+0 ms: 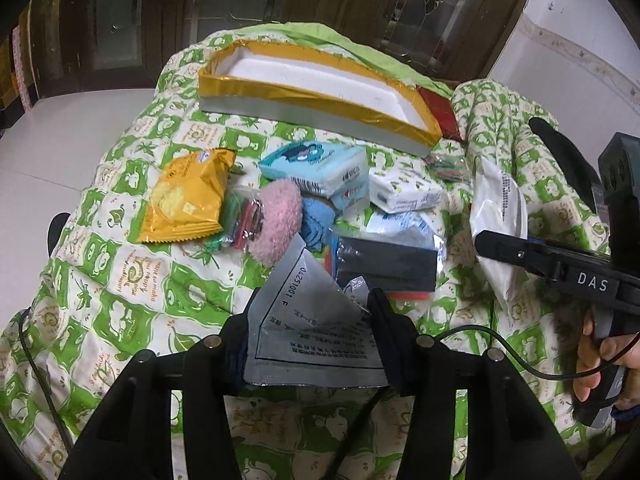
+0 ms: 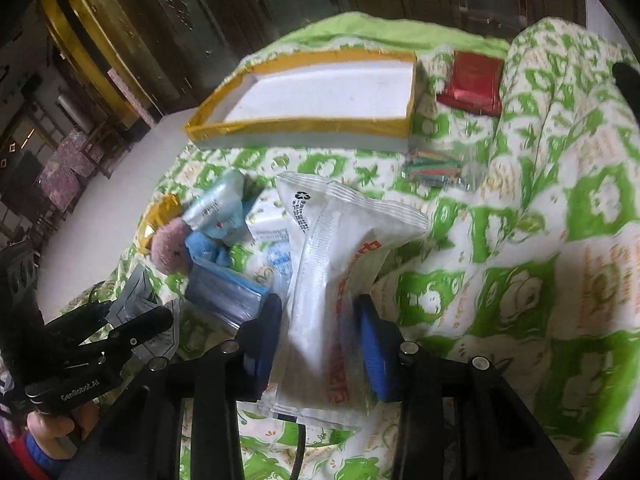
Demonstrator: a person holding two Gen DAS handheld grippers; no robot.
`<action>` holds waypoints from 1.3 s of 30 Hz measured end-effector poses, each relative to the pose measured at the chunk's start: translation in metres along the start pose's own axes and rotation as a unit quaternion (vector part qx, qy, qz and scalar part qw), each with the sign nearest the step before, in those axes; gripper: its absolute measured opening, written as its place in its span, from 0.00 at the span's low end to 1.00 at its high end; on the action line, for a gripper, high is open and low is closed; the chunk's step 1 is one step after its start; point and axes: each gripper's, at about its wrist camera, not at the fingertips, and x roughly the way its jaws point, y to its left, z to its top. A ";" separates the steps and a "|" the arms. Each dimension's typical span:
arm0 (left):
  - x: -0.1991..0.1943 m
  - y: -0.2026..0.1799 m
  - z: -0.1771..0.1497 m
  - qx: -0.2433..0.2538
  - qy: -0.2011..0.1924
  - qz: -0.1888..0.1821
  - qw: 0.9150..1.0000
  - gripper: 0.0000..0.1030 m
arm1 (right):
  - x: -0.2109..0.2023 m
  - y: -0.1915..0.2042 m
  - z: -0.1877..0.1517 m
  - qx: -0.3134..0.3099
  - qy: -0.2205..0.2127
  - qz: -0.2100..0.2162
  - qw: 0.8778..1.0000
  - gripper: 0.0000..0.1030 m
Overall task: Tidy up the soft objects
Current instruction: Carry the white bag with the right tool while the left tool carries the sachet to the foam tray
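Up close in the left wrist view, the left gripper [image 1: 316, 320] is clamped on a silver foil packet [image 1: 312, 320], its pads pressing the packet's two edges above the green quilt [image 1: 120, 280]. Beyond it lies the pile: a yellow snack bag [image 1: 186, 196], a pink plush [image 1: 276, 220], a blue cloth [image 1: 316, 220], a tissue pack [image 1: 316, 170] and a dark flat pack [image 1: 386, 260]. A gold-rimmed tray [image 1: 312, 98] sits farther back with nothing in it, a red packet [image 1: 438, 110] touching its right end. At the right edge, the right gripper [image 1: 496, 246] grips a white bag [image 1: 498, 216].

From the right wrist view, the same right gripper [image 2: 320, 336] pinches the white bag [image 2: 340, 280] between its blue pads [image 2: 372, 352], the bag standing upright off the quilt [image 2: 520, 280]. The tray [image 2: 300, 100] lies behind, the red packet [image 2: 472, 80] to its right, and a small clear bag of what look like coloured sticks [image 2: 436, 170] near the tray's corner. The left gripper [image 2: 160, 320] shows at lower left, blurred, with the foil packet [image 2: 138, 292].
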 end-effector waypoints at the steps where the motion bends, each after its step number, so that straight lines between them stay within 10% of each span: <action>1: -0.001 0.000 0.001 -0.001 -0.002 -0.001 1.000 0.48 | -0.004 -0.001 0.001 -0.003 -0.005 0.001 1.000 0.40; 39: -0.023 -0.013 0.052 0.009 -0.042 -0.003 0.999 0.48 | -0.024 -0.003 0.048 0.006 -0.046 0.026 0.999 0.40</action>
